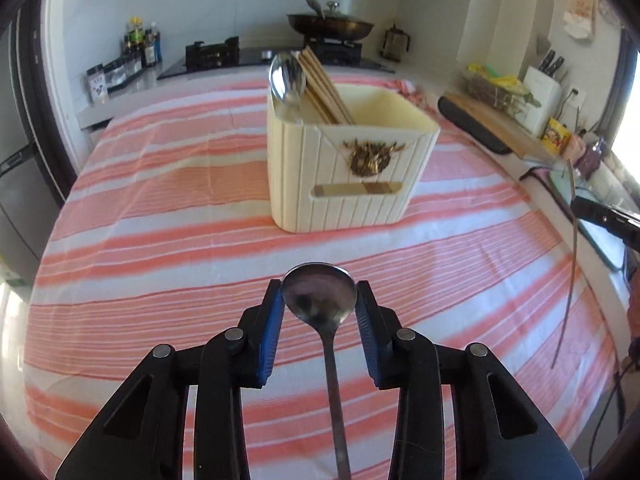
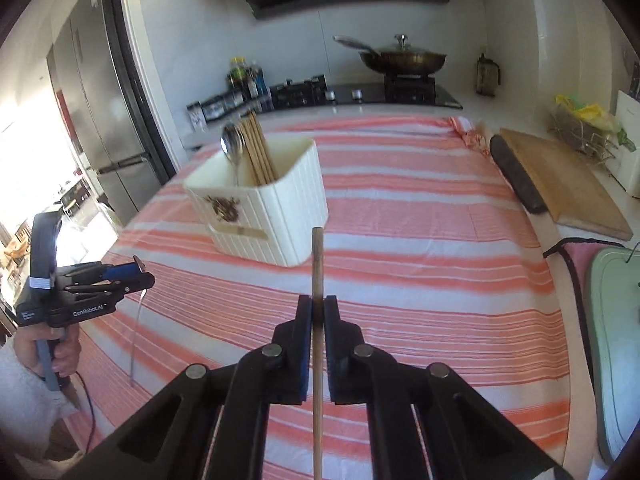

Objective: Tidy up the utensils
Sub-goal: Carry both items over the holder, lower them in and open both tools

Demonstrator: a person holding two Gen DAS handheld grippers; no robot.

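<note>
Short of the cream utensil caddy (image 1: 344, 160), both tools carry loads above the striped cloth (image 1: 160, 208). Left gripper (image 1: 320, 300) pinches a steel spoon (image 1: 320, 296) across its bowl: stiff, slick, likely to swivel; neck grip safer. Right gripper (image 2: 319, 308) is clamped nearly closed on a light, rigid wooden chopstick (image 2: 317, 264) near its top.

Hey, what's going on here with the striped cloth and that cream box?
A person is sorting utensils with hand-held tongs. The left tongs grip a metal spoon by its bowl, handle hanging down. The right tongs are shut on a wooden chopstick. Both are held above the striped cloth, short of the cream holder, which already has another spoon and several chopsticks standing in it.
</note>
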